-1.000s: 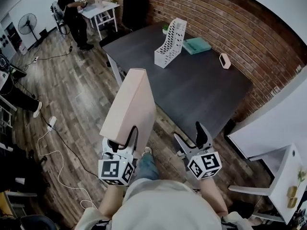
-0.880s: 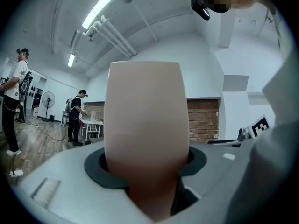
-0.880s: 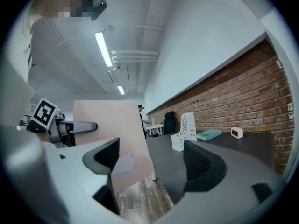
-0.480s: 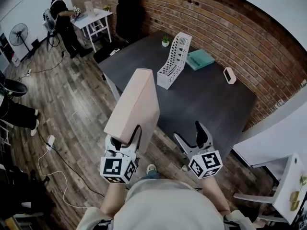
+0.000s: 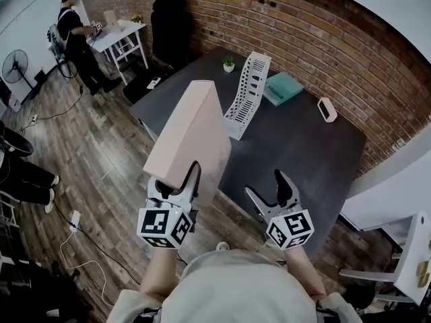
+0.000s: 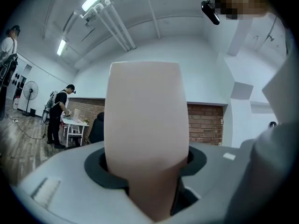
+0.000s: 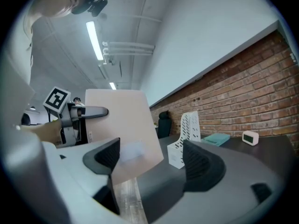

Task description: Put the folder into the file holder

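Clamping the pink folder [image 5: 192, 133] by its lower end, the left gripper [image 5: 174, 180] holds it raised and tilted forward, well apart from the white file holder [image 5: 247, 94] on the dark table [image 5: 296, 147], while the right gripper [image 5: 264, 184] hovers alongside, jaws apart, empty.

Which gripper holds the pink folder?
The left gripper: its jaws clamp the lower end of the pink folder. The right gripper stands open and empty beside it.

A dark table [image 5: 289, 153] stands against a brick wall [image 5: 323, 39], bearing a teal notebook [image 5: 281, 88], a small white clock [image 5: 327, 109] and a tiny potted plant [image 5: 229, 63]. A black chair [image 5: 170, 25] stands at its far end (beyond it, a person [image 5: 74, 36] stands by a white side table [image 5: 118, 36]).
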Available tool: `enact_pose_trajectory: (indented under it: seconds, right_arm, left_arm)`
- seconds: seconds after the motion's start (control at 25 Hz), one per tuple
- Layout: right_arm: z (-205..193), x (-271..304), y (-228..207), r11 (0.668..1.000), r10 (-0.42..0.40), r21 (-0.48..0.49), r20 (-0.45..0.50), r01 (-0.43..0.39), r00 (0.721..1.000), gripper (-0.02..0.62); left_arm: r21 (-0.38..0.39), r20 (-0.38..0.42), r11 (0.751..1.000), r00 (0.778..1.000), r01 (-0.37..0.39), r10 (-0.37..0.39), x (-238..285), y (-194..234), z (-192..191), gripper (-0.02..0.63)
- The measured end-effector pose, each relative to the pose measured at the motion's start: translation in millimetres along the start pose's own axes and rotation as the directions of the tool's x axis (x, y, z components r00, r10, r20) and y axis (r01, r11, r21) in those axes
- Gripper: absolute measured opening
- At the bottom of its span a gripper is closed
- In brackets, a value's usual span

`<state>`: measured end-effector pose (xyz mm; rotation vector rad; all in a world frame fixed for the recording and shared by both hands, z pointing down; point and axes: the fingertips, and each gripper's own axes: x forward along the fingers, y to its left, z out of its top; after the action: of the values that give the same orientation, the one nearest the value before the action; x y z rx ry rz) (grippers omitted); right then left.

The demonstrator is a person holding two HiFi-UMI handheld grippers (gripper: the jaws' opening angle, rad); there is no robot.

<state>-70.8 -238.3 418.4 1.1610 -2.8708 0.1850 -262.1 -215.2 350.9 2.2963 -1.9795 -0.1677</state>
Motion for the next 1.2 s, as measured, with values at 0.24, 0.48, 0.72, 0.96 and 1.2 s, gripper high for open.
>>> enact_pose_trajectory:
  seconds: [0.24, 0.48, 0.72, 0.96, 1.2]
  right_arm:
    - [-8.6, 13.9, -9.1, 0.998, -0.058, 0.010, -0.020, 0.058, 0.998, 0.407]
    - [-20.1, 8.2, -25.0, 0.994, -0.105, 0.012, -0.070, 0.106, 0.992, 0.407]
    - [-26.6, 19.2, -47.6, 0.993, -0.111, 0.024, -0.082, 0.113, 0.990, 0.407]
    - [-27.3, 42.4, -73.7, 0.995, -0.092, 0.036, -0.077, 0.095, 0.993, 0.407]
    - [-29.2, 62.0, -95.7, 0.994, -0.092, 0.048, -0.082, 0.096, 0.992, 0.407]
  left_arm:
    - [-0.001, 0.024, 0.997, 0.996, 0.080, -0.080, 58.2, 9.1, 23.9, 0.267]
    - [0.035, 0.061, 0.990, 0.988, 0.139, -0.141, 126.1, 5.7, 33.3, 0.267]
    - [0.017, 0.037, 0.991, 0.991, 0.132, -0.132, 189.9, 8.3, 19.4, 0.267]
    - [0.032, 0.006, 0.988, 0.988, 0.151, -0.151, 238.6, -1.0, 10.7, 0.267]
    - [0.081, -0.006, 0.981, 0.984, 0.178, -0.178, 276.2, -8.8, 13.6, 0.267]
